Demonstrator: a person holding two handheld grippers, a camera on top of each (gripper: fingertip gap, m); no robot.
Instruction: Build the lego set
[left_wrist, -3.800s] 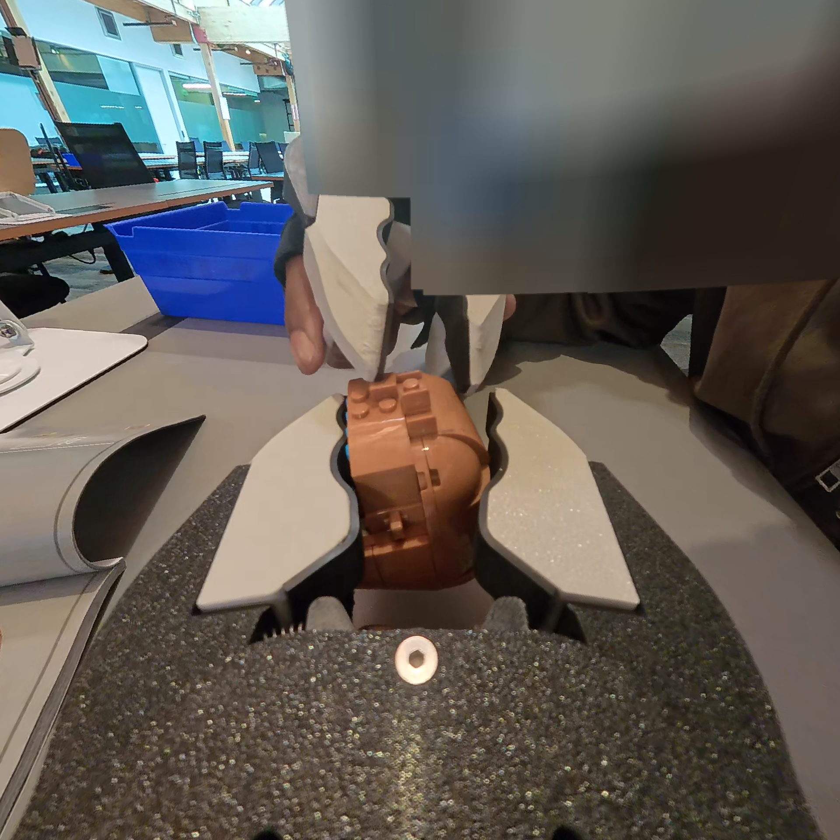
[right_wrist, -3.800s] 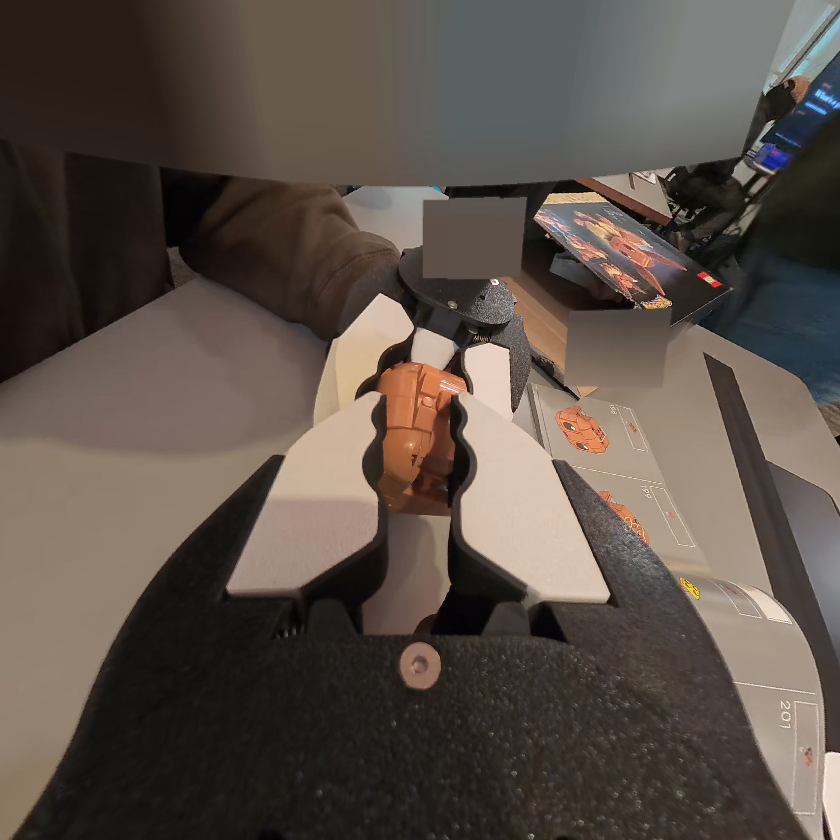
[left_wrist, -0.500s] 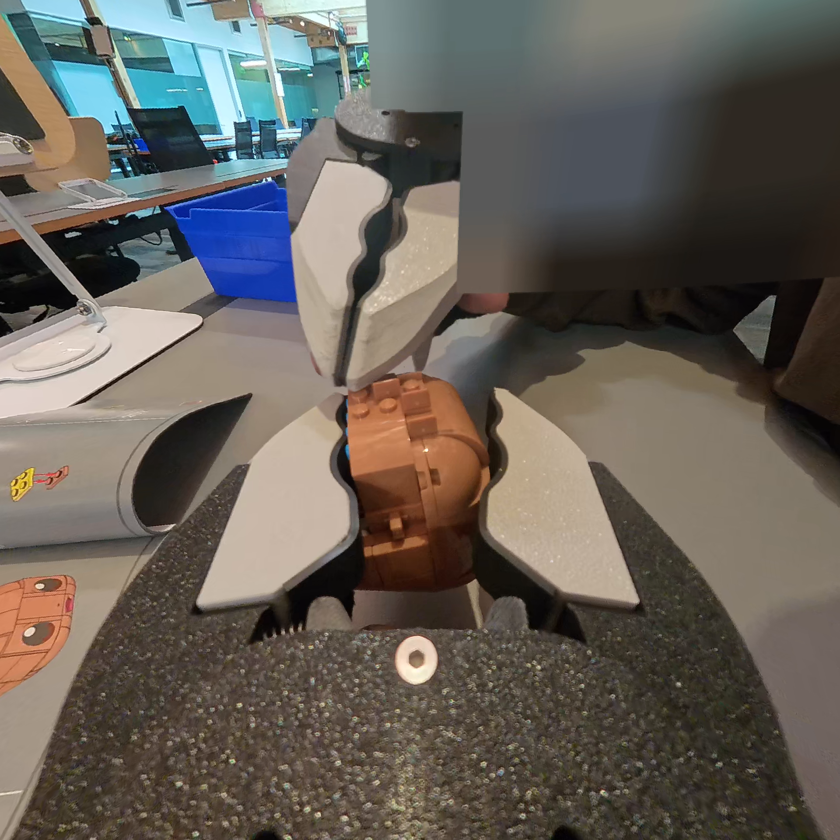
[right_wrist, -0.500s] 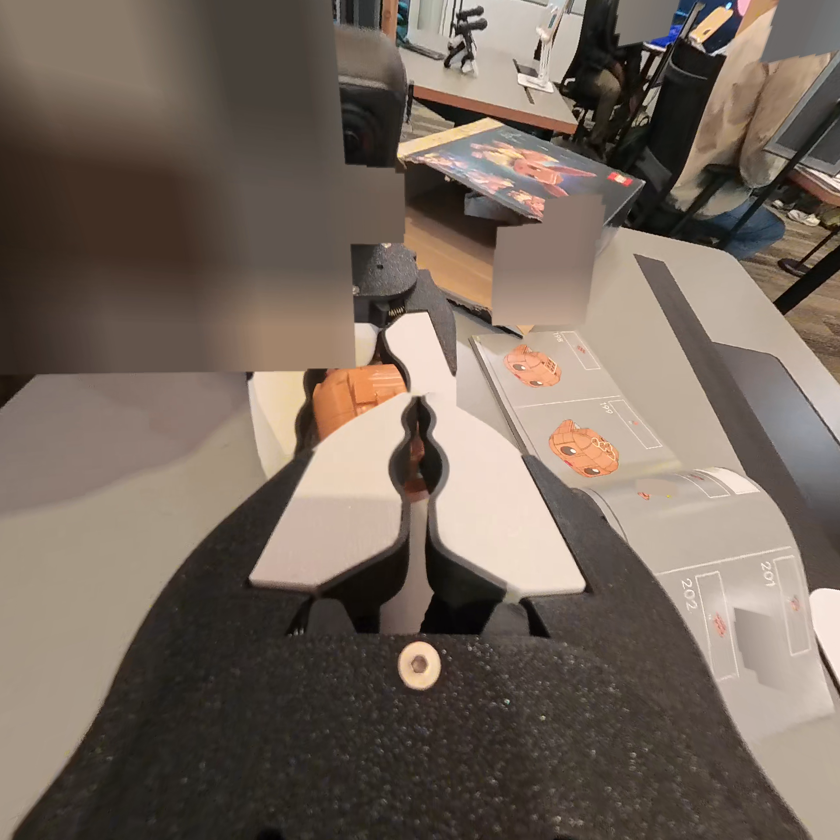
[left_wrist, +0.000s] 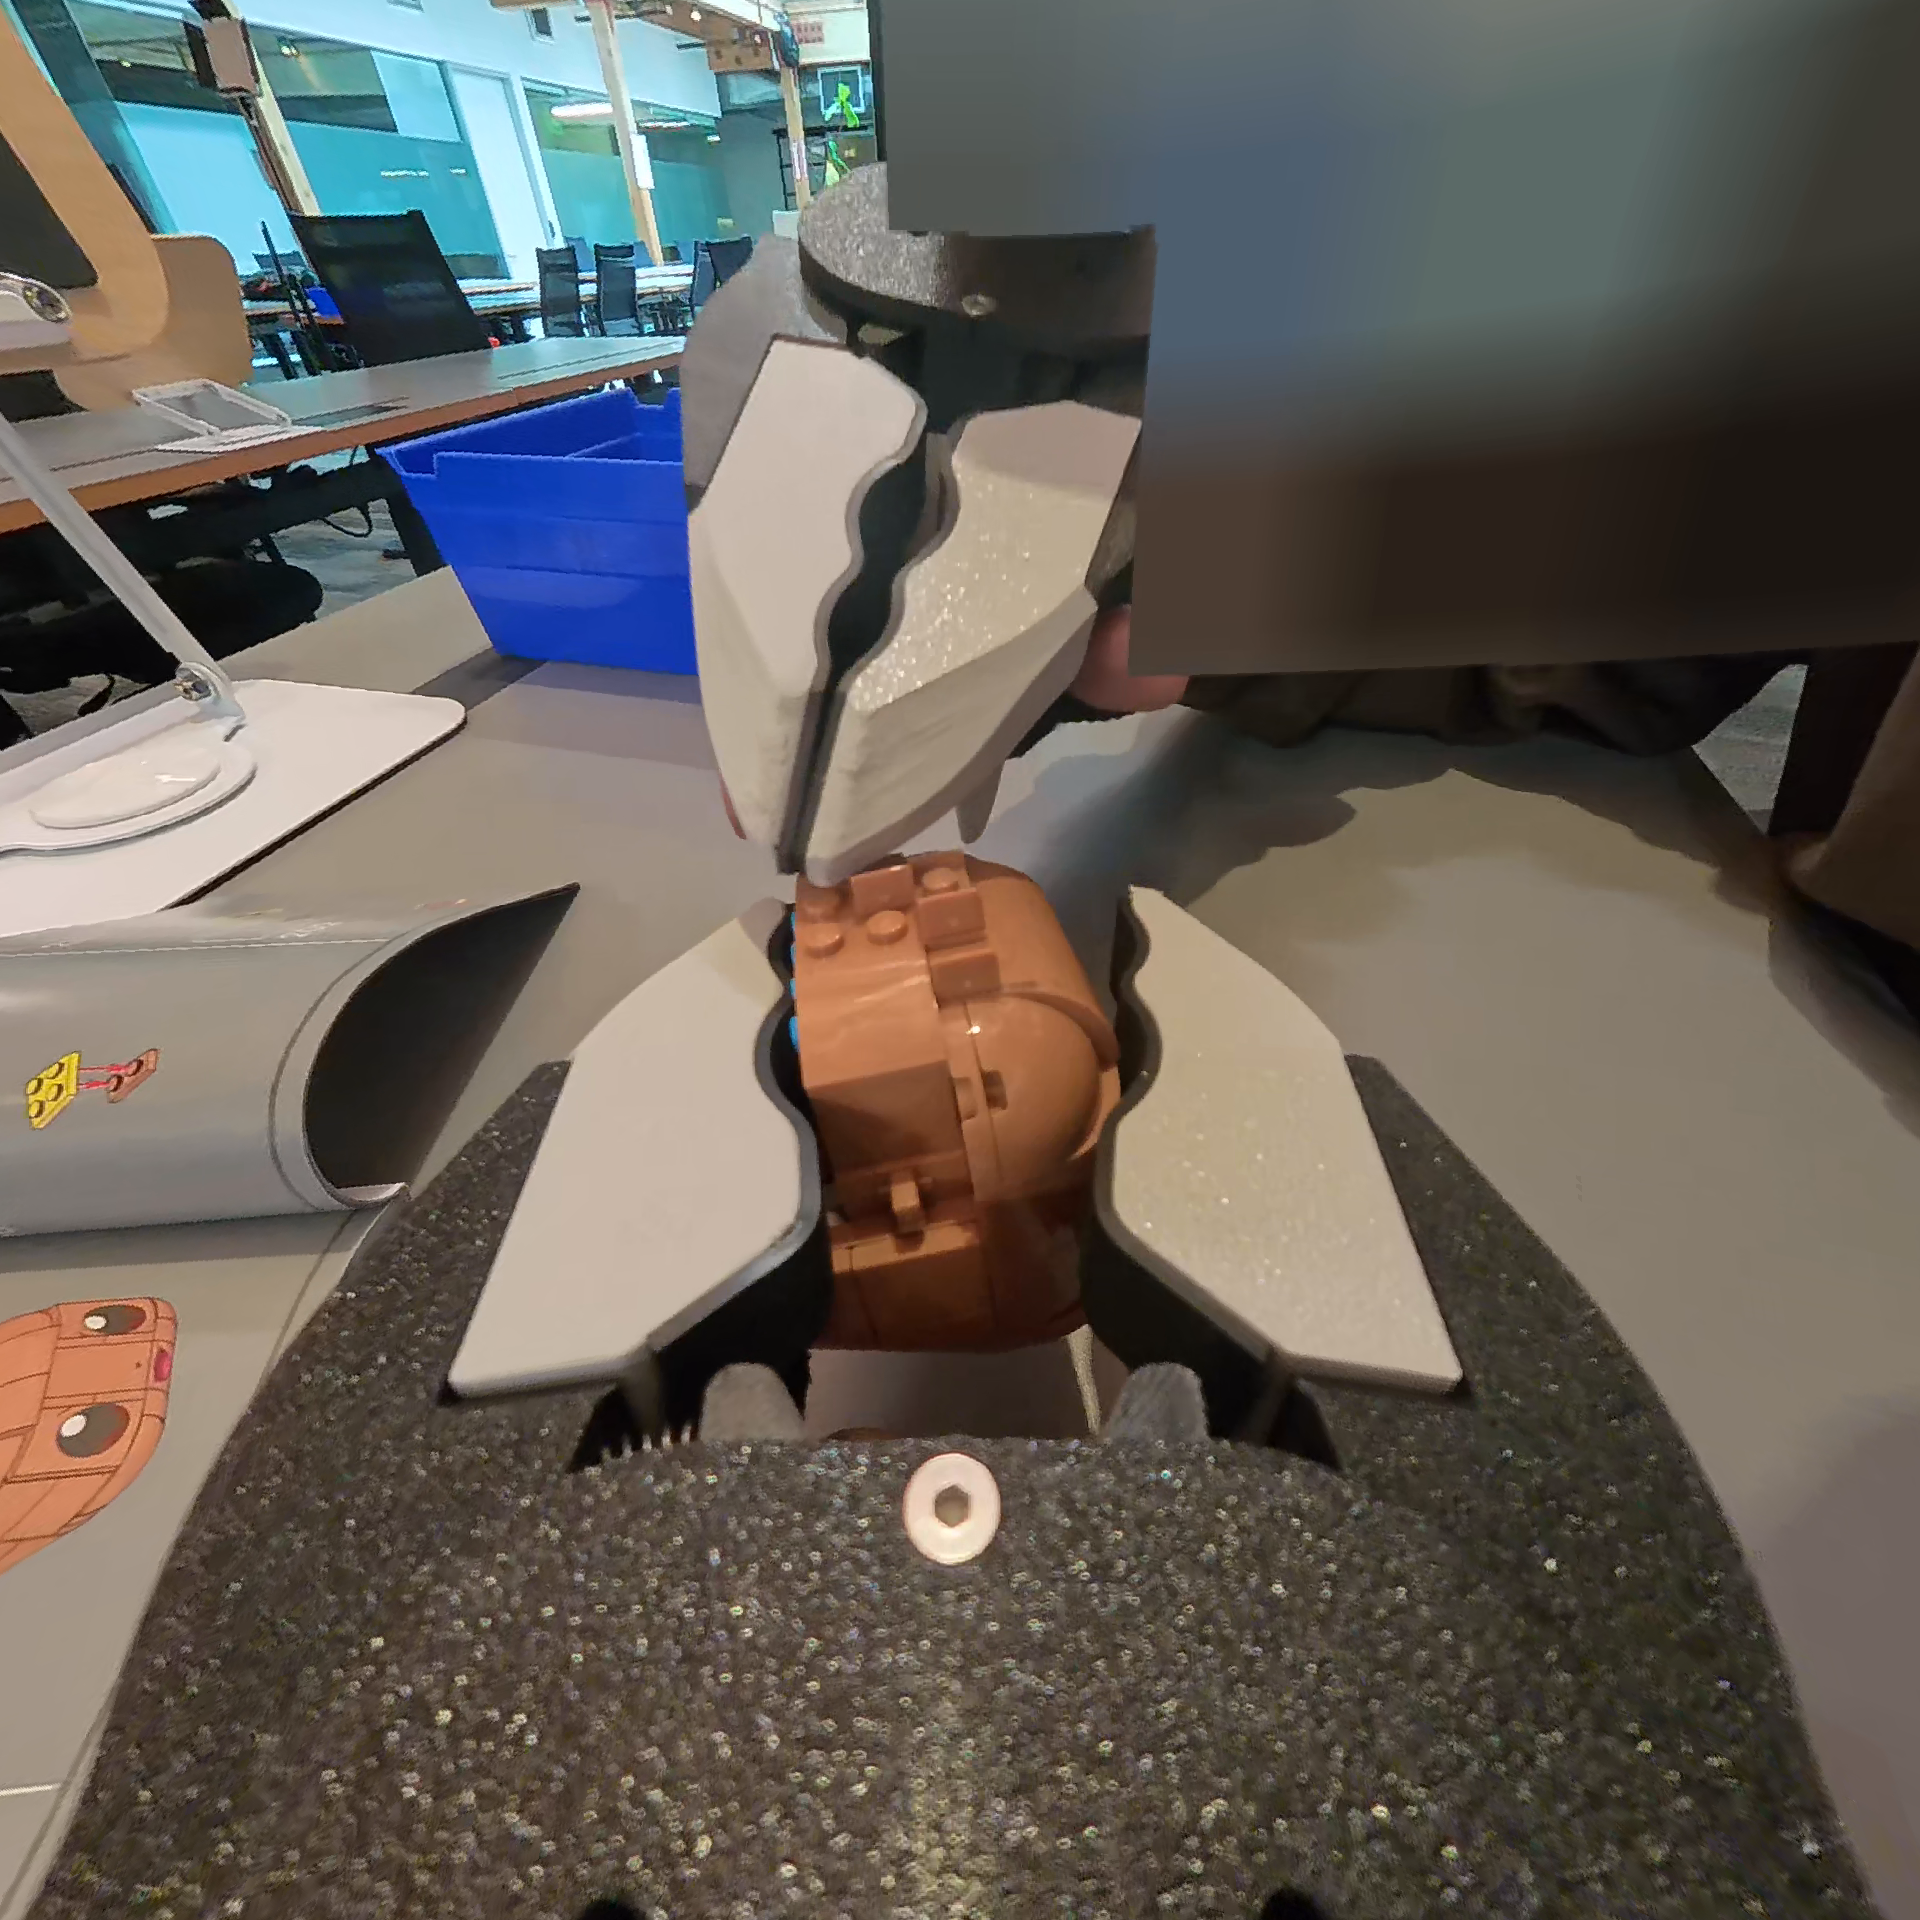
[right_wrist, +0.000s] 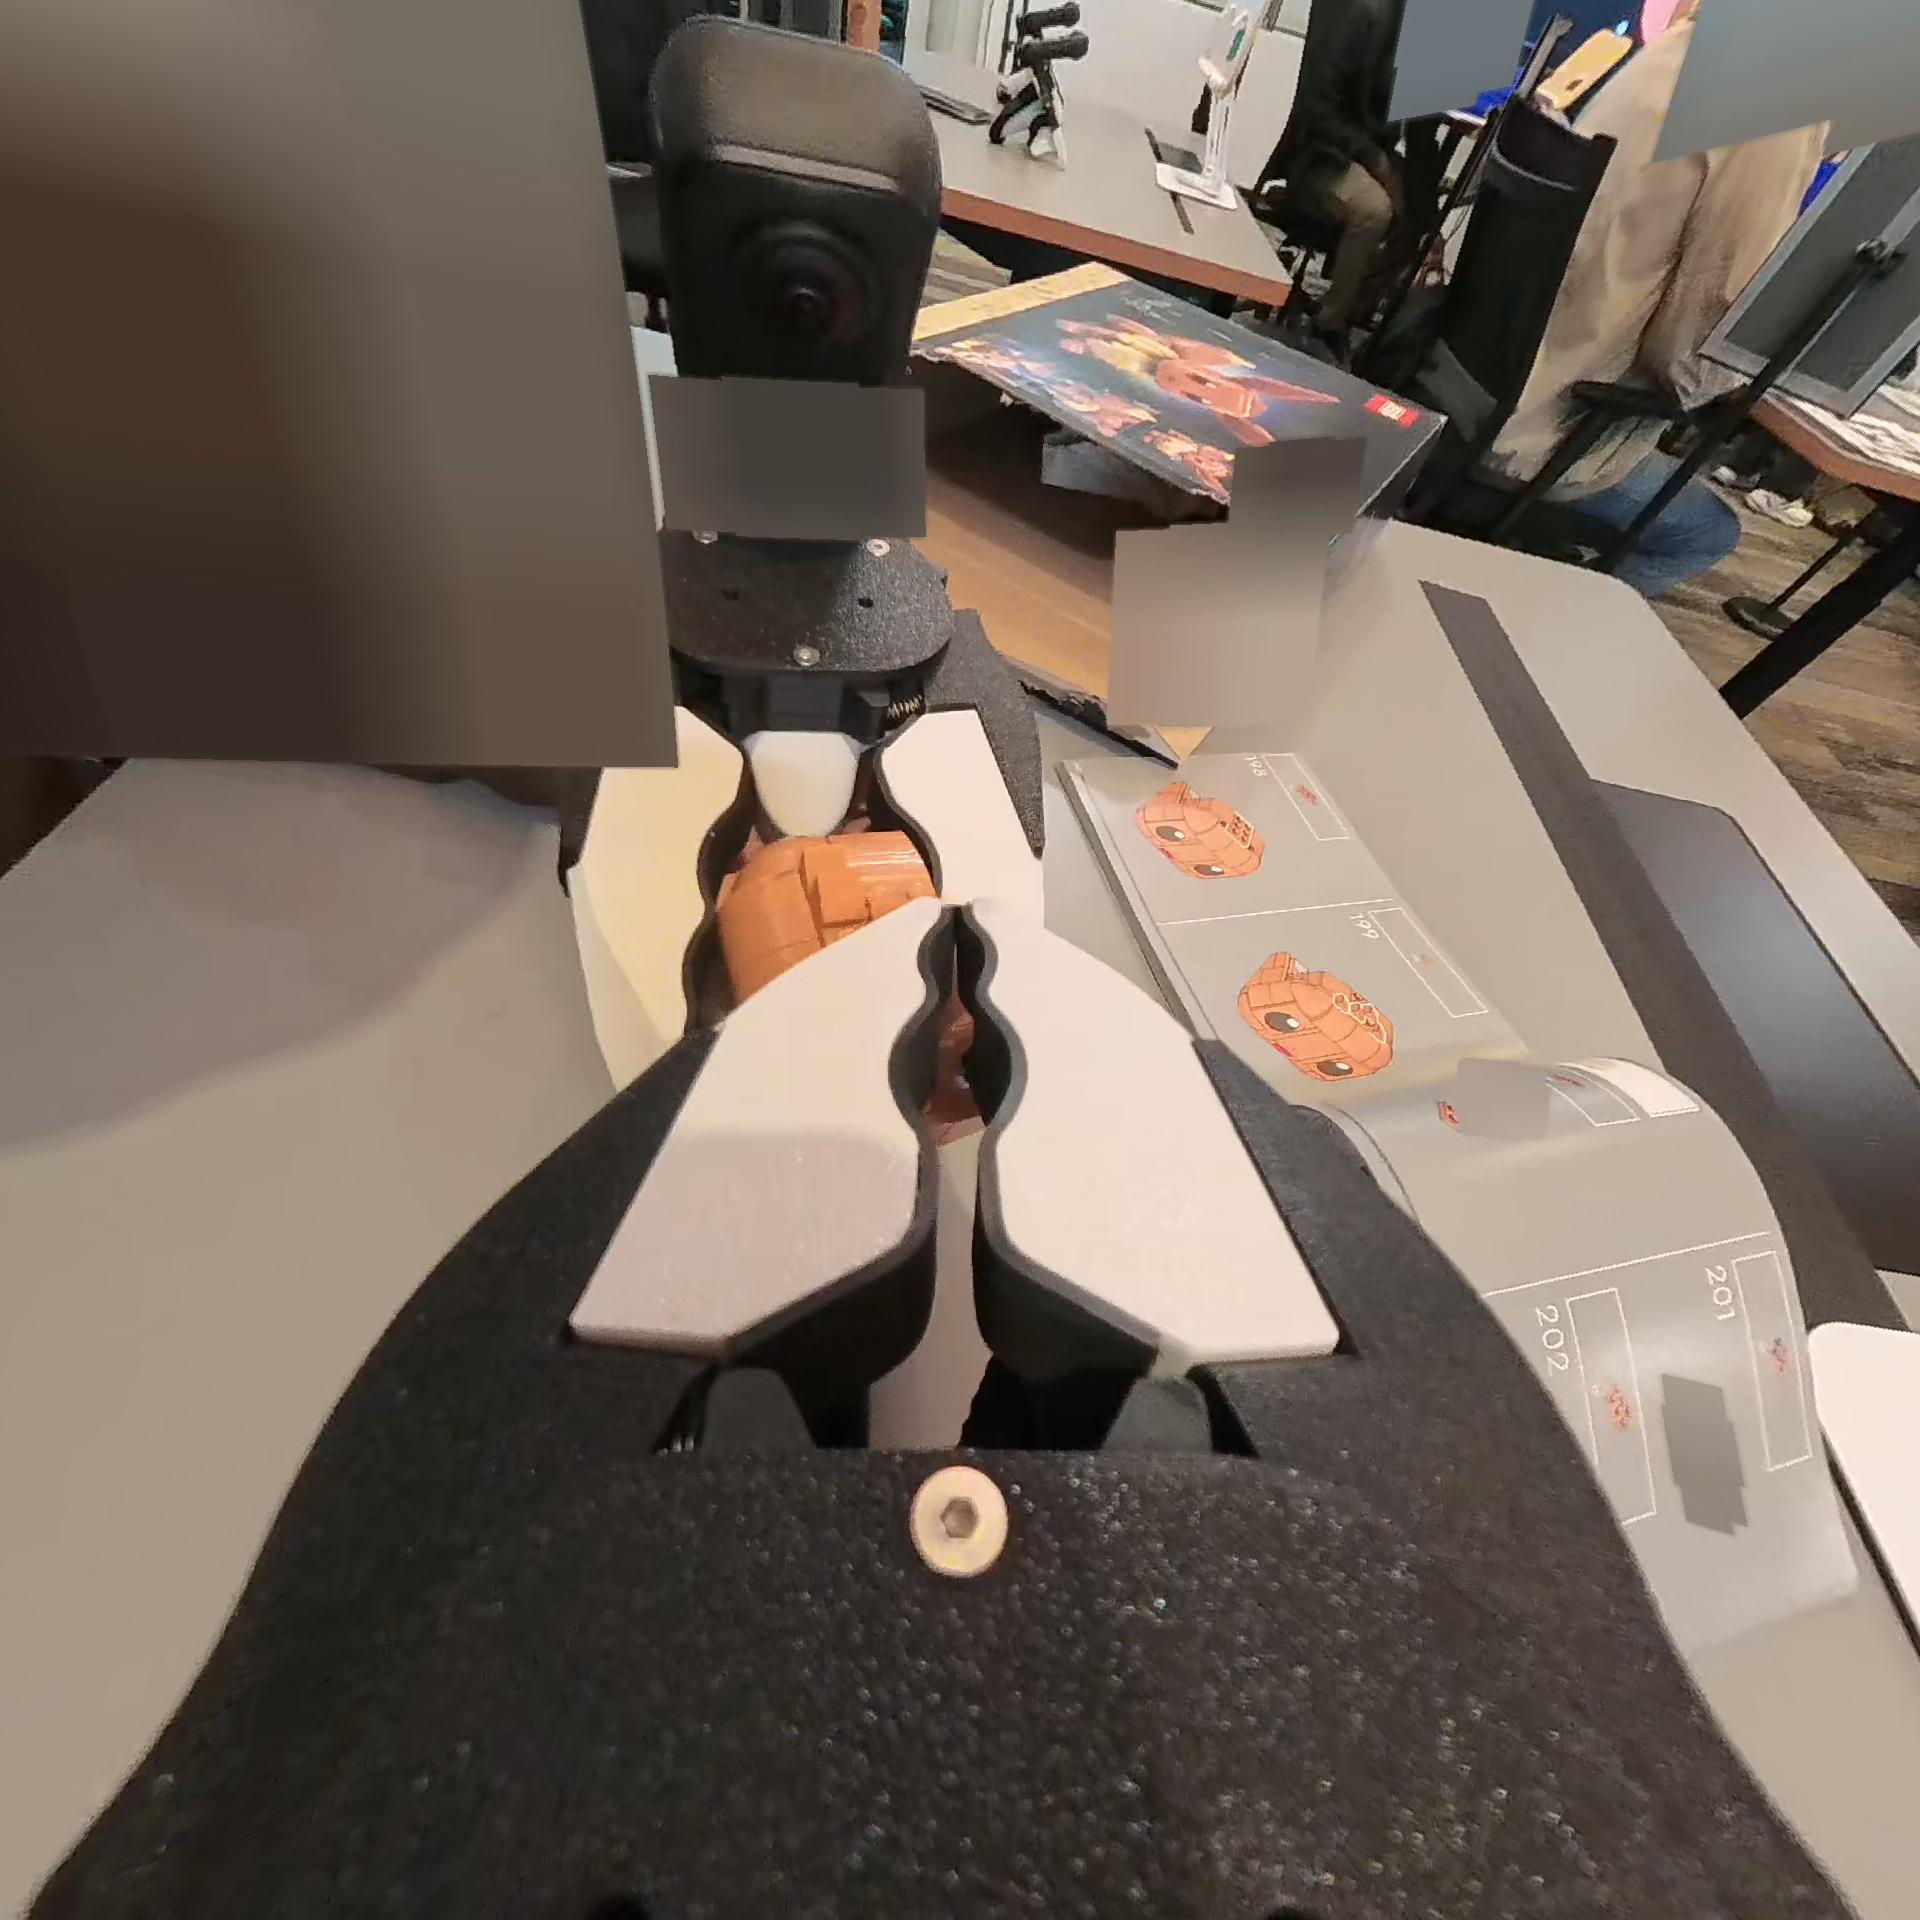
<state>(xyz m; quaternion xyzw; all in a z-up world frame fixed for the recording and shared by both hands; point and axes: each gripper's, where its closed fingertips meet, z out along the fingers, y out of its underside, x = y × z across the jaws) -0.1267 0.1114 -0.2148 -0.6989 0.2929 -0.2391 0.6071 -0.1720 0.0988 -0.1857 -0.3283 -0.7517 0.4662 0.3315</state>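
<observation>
In the left wrist view, the left gripper (left_wrist: 951, 1049) is clamping the brown lego model (left_wrist: 951, 1112) between its fingers, long axis running away from the camera, studded end facing the right gripper (left_wrist: 805, 868), whose closed tips are touching those studs.

In the right wrist view, the right gripper (right_wrist: 954, 914) is showing pinched tips against the model (right_wrist: 800, 914), beside an open instruction booklet (right_wrist: 1351, 997) bearing printed step numbers.

The lego model (left_wrist: 951, 1101) sat between the left gripper's (left_wrist: 951, 925) two fingers, above the table (left_wrist: 1558, 1039). The right gripper (left_wrist: 805, 868) came down from twelve o'clock, its tips touching the model's top. At nine o'clock lay the instruction booklet (left_wrist: 156, 1081); beyond it, at ten o'clock, a stand base (left_wrist: 208, 758). A bin (left_wrist: 561, 540) stood behind, at eleven o'clock.
</observation>
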